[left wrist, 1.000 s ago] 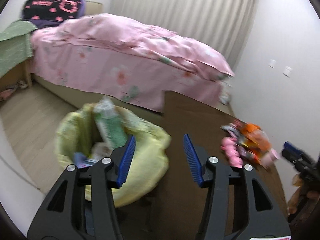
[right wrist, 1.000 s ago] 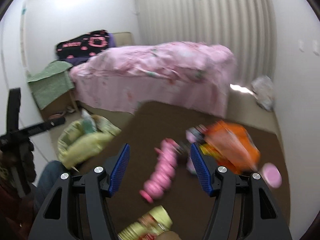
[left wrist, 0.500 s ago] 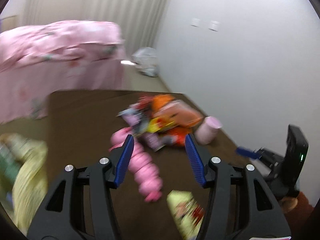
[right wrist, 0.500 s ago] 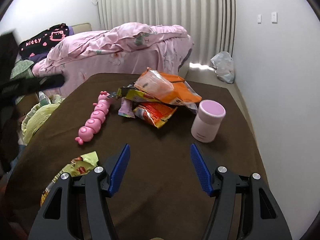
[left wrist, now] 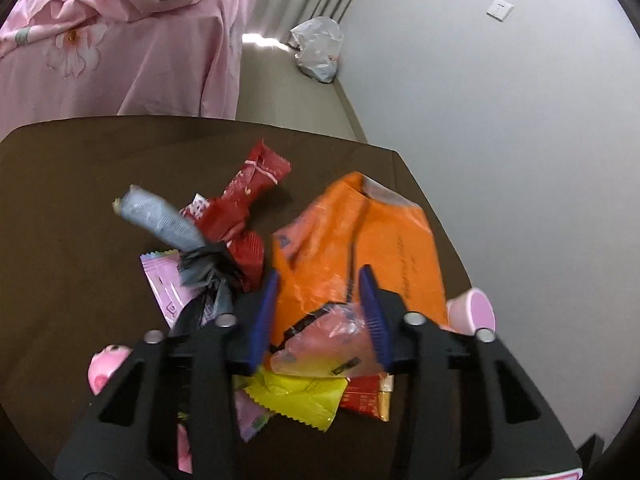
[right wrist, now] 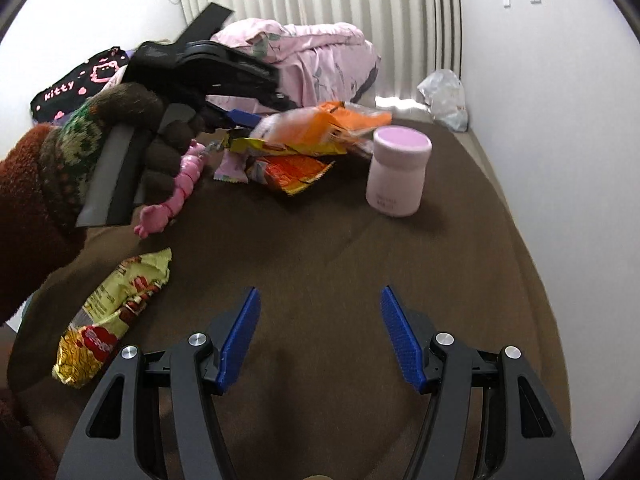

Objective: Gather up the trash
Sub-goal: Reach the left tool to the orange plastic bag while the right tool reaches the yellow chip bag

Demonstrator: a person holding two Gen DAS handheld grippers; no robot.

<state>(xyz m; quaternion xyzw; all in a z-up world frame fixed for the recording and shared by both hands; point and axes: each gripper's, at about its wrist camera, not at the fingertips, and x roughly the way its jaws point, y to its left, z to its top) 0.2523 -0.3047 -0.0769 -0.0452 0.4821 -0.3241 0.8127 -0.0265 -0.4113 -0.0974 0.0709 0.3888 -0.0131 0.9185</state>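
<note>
We see a brown-covered table (right wrist: 328, 248) bearing a wrapper pile (left wrist: 352, 240), pink cup (right wrist: 398, 170), pink toy (right wrist: 180, 184) and yellow-green packet (right wrist: 116, 312).

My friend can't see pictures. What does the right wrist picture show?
The open right gripper hovers over a brown table, nothing between its jaws. Ahead lie snack wrappers, a pink jar and a pink caterpillar toy; a gloved hand brings the left gripper to them.

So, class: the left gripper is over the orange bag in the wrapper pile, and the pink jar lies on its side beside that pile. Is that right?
Not quite. The pink jar stands upright beside the pile, lid on top; the right wrist view shows it. The rest holds: the left gripper is over the orange bag.
</note>
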